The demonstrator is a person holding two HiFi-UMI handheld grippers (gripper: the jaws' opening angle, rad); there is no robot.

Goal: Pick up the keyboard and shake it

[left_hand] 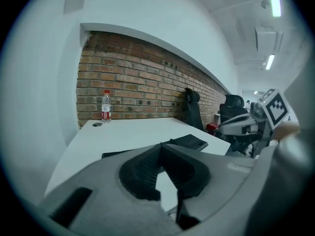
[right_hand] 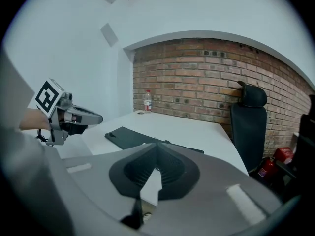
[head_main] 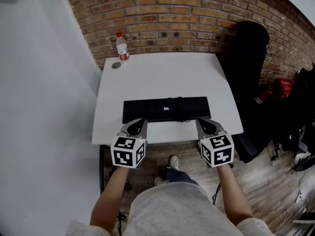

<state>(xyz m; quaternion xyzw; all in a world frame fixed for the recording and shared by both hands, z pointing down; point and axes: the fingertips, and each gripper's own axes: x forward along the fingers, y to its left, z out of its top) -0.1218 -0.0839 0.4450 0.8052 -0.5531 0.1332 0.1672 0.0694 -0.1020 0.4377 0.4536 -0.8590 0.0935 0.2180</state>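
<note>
Both tongs are shut tight and hold nothing. The left gripper (head_main: 140,122) and right gripper (head_main: 203,123) hang over the white table's (head_main: 162,73) near edge, with the black keyboard (head_main: 166,109) lying flat just beyond their tips. The scene suits a pickup about to come, or a keyboard shaken and set down.

No legible text; the bottle (head_main: 121,46) label is too small.
</note>
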